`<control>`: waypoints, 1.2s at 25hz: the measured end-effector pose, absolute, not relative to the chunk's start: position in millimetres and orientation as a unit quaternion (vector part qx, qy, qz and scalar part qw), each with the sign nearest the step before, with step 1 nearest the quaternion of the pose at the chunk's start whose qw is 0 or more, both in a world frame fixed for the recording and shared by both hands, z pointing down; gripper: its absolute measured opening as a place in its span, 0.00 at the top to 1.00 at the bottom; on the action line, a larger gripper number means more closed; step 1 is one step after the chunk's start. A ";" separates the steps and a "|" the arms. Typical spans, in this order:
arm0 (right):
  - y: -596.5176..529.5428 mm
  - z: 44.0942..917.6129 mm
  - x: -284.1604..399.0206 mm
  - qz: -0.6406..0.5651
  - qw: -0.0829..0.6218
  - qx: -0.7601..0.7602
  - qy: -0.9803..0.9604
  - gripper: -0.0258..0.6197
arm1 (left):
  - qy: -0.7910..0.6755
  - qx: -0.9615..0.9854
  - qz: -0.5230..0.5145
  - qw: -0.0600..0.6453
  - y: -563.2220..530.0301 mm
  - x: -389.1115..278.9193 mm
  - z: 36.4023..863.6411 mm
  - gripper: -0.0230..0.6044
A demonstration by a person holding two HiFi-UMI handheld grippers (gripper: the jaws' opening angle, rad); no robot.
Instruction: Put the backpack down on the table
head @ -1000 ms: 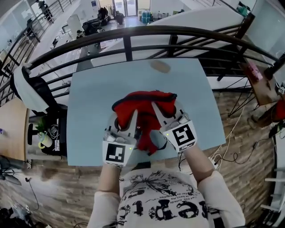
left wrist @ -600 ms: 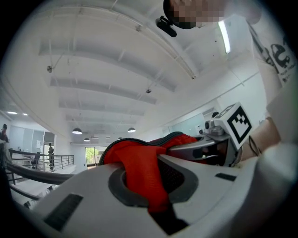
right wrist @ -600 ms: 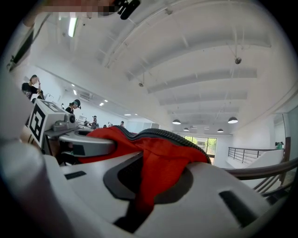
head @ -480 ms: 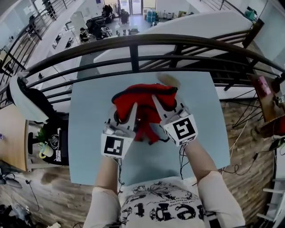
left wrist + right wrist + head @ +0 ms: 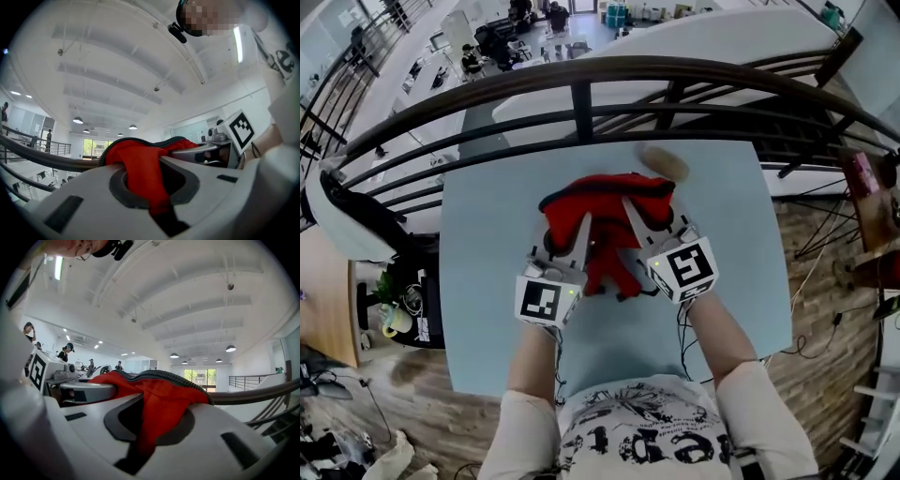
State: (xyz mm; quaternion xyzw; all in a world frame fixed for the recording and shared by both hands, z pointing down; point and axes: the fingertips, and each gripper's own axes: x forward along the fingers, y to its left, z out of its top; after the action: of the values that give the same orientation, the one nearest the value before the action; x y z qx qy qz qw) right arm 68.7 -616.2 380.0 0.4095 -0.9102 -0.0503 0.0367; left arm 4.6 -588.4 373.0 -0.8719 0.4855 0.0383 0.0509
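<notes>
A red backpack [image 5: 605, 211] hangs bunched over the middle of the pale blue table [image 5: 487, 253], held from both sides. My left gripper [image 5: 584, 223] is shut on the backpack's red fabric [image 5: 140, 171], which is pinched between its white jaws. My right gripper [image 5: 628, 204] is shut on the red fabric [image 5: 159, 408] too, with the backpack's dark zipper edge [image 5: 164, 375] arching above the jaws. Each gripper view shows the other gripper's marker cube off to the side. Whether the backpack's bottom touches the table is hidden.
A tan oval object [image 5: 664, 162] lies on the table just beyond the backpack, near the far edge. A dark metal railing [image 5: 581, 80] runs behind the table, with an open drop to a lower floor past it. A white chair [image 5: 342, 220] stands at the left.
Both grippers have carried the backpack forward over the table, away from the near edge and slightly lower. The grip on the fabric is unchanged.
</notes>
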 end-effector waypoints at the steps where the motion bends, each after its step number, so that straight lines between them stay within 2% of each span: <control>1: -614.6 385.1 69.4 -0.043 0.038 0.408 -0.911 0.91 | 0.485 -0.872 0.042 0.049 -587.7 5.4 376.6 0.91; 14: -554.0 455.2 67.3 0.016 0.060 0.404 -0.913 0.90 | 0.496 -0.865 0.053 -0.051 -529.9 1.8 447.0 0.91; 24: -509.0 486.5 81.8 0.072 0.057 0.412 -0.906 0.87 | 0.480 -0.875 0.032 -0.057 -486.0 13.3 482.3 0.91; 30: -475.5 529.9 95.2 0.088 0.083 0.414 -0.902 0.83 | 0.476 -0.875 -0.005 -0.091 -451.0 23.8 527.6 0.91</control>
State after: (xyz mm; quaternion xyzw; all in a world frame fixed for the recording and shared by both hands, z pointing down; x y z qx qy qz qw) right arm 95.2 -475.5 529.9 0.4137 -0.9023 0.0884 0.0827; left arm 23.8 -451.0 527.6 -0.8746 0.4762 -0.0055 -0.0905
